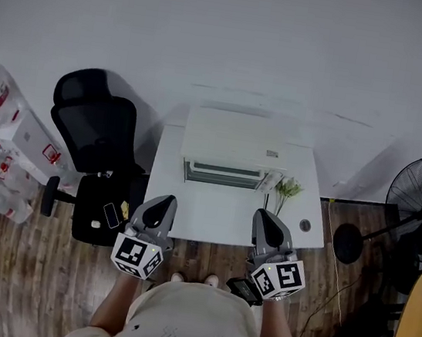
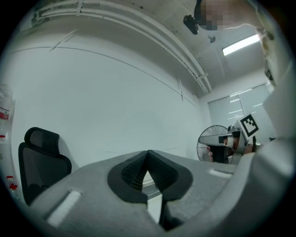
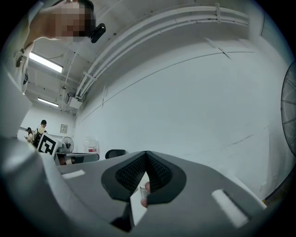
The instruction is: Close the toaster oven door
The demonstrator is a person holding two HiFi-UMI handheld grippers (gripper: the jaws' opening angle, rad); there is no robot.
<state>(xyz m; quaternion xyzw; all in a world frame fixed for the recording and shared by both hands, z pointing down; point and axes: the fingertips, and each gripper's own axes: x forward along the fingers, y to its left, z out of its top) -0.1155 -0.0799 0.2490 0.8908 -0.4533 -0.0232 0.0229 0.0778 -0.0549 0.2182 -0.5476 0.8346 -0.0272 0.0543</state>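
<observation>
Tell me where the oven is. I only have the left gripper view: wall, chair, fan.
Observer: In the head view the toaster oven sits at the back of the white table, roughly centred between the left gripper and the right gripper.
Operator: Anything else on that table?
Observer: A sprig of flowers, just right of the oven's front.
Operator: Right jaws?
Observer: The right gripper view shows them together at the tips, gripping nothing.
</observation>
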